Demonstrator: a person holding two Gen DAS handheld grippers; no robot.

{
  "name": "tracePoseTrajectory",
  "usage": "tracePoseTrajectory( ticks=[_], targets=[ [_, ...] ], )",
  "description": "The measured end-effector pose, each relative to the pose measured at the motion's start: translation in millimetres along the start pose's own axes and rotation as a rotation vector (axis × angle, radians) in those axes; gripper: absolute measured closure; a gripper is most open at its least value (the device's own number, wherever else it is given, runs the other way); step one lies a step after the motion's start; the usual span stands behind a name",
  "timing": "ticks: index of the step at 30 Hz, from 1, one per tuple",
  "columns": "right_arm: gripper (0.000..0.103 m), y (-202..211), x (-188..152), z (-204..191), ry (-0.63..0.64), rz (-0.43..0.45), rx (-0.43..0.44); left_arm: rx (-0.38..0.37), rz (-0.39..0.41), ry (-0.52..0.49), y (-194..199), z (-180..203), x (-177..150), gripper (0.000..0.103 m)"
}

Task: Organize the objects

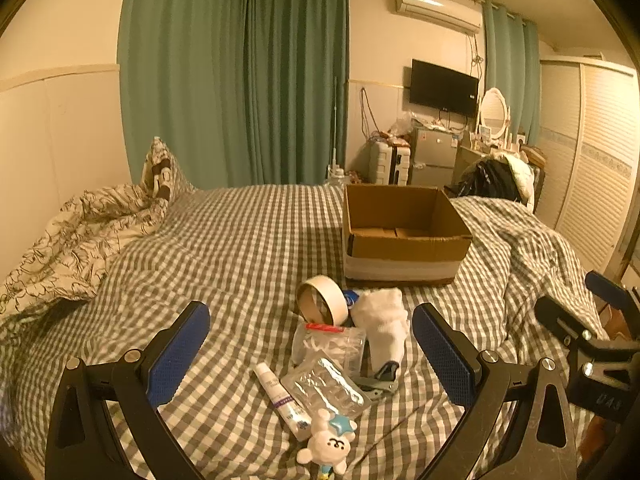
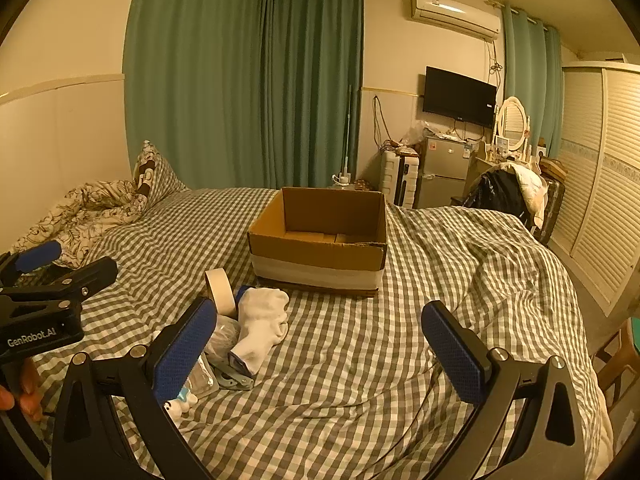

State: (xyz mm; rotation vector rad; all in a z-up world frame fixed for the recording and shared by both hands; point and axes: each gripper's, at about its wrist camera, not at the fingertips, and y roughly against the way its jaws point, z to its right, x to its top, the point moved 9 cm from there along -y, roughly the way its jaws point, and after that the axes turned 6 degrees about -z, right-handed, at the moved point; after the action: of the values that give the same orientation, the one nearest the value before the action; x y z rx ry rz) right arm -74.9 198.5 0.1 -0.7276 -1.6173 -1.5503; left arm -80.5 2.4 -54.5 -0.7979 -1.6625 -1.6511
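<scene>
A pile of small objects lies on the checked bed: a tape roll (image 1: 322,299), white socks (image 1: 383,322), a zip bag (image 1: 329,344), a foil pouch (image 1: 326,388), a white tube (image 1: 280,398), a plush toy (image 1: 330,444) and a grey clip (image 1: 380,378). An open cardboard box (image 1: 404,236) stands behind them and looks empty. My left gripper (image 1: 311,354) is open and empty, hovering over the pile. My right gripper (image 2: 319,346) is open and empty, right of the socks (image 2: 262,326) and tape roll (image 2: 220,290), in front of the box (image 2: 320,240).
A crumpled floral duvet (image 1: 76,240) and a pillow (image 1: 160,172) lie at the bed's far left. Rumpled checked cover (image 2: 492,264) rises right of the box. A suitcase, small fridge (image 2: 442,172), dresser and louvred wardrobe (image 2: 600,184) stand beyond the bed.
</scene>
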Motion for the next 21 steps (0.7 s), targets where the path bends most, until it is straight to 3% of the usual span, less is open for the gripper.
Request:
tracePoseTrajectory(
  ticks=[11, 16, 21],
  targets=[
    [0.0, -26.2, -28.4, 14.6, -0.027, -0.08, 0.0, 0.045, -0.139, -0.036, -45.1, -3.6, -48.2, 0.0],
    [0.0, -39.6, -41.1, 12.6, -0.021, -0.122, -0.006, 0.041, -0.204, -0.095, -66.7, 9.9, -86.6, 0.0],
    [0.0, -48.7, -49.4, 8.2, 0.0, -0.147, -0.011, 0.0, -0.337, -0.171, -99.5, 27.9, -137.2, 0.014]
  ],
)
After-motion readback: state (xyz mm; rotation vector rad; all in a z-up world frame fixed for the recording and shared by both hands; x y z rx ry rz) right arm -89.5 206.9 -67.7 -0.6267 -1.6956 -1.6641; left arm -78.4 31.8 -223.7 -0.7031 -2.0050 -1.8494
